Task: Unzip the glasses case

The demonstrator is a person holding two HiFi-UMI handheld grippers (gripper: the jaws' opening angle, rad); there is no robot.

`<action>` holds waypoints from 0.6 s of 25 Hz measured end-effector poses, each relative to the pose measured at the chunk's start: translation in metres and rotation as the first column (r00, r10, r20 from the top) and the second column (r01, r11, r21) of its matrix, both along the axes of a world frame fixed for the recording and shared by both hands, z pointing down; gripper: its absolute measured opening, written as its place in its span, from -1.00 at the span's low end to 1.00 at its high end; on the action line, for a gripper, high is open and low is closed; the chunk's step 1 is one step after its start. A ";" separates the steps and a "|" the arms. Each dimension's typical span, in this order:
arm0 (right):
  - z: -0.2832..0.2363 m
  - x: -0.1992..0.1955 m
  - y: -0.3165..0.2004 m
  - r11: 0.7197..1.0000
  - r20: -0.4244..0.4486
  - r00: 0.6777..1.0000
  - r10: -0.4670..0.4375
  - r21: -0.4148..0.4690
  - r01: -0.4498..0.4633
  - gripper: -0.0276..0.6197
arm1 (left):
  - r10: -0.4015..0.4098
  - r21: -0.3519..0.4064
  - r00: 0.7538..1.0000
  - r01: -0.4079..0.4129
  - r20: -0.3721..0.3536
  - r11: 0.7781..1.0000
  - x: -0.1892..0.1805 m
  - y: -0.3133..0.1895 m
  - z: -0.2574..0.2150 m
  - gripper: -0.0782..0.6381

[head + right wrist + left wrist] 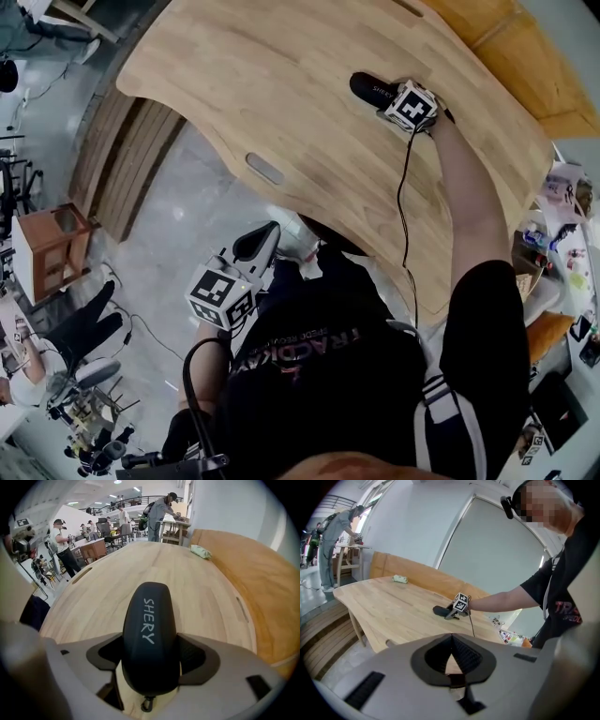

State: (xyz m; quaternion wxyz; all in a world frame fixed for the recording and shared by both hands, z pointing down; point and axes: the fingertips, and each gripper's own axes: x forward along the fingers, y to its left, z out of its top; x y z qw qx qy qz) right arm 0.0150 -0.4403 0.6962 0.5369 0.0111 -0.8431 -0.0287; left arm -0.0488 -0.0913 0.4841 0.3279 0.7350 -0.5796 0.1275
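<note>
The glasses case [150, 639], black and apparently zipped shut, is laid flat on the wooden table [93, 592]. Its near end is straddled by the right gripper [398, 105]. The jaws are spread wide to either side of the shell, and no firm pinch on it can be made out. The stance is judged to be an approach: the case is lined up lengthwise so that the zip pull [147, 704], hung at its nearest tip, is brought within reach. The task is judged barely begun.

The left gripper [450, 660] is held off the table, low beside the person's body [328, 356], with its jaws pressed together on nothing. It is presumably kept in reserve to steady the case.

The pull and the lettering on the lid are shown only in the right gripper view. The spacing of the two grippers is given only by the head view, where the pull is hidden under the marker cube [412, 105]. In the left gripper view the outstretched arm [501, 599] and a small green object [400, 579] at the table's far end are shown from the side.
</note>
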 end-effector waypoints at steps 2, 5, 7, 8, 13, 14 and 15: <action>-0.006 0.000 0.006 0.999 0.016 0.999 -0.032 0.013 0.032 0.19 | 0.002 0.005 1.000 -0.002 -0.001 1.000 0.000 -0.001 -0.002 -0.75; -0.022 0.000 0.016 0.997 0.062 0.996 -0.072 0.031 0.070 0.18 | 0.017 0.021 1.000 -0.017 -0.003 1.000 0.001 -0.005 -0.006 -0.75; -0.034 0.003 0.025 0.995 0.090 0.991 -0.094 0.033 0.092 0.17 | 0.028 0.029 1.000 -0.028 -0.003 0.999 0.002 -0.008 -0.007 -0.75; -0.039 0.006 0.030 0.994 0.104 0.989 -0.106 0.033 0.103 0.17 | 0.034 0.032 0.999 -0.034 -0.003 0.999 0.002 -0.010 -0.007 -0.75; -0.073 0.024 0.049 0.982 0.153 0.972 -0.178 0.093 0.165 0.16 | 0.089 0.055 0.996 -0.089 -0.002 0.995 0.011 -0.019 -0.012 -0.75; -0.082 0.027 0.053 0.980 0.165 0.969 -0.184 0.106 0.168 0.16 | 0.102 0.059 0.995 -0.102 0.002 0.993 0.012 -0.021 -0.013 -0.75; -0.090 0.029 0.058 0.979 0.182 0.965 -0.187 0.115 0.168 0.16 | 0.114 0.063 0.993 -0.114 0.005 0.991 0.012 -0.022 -0.014 -0.75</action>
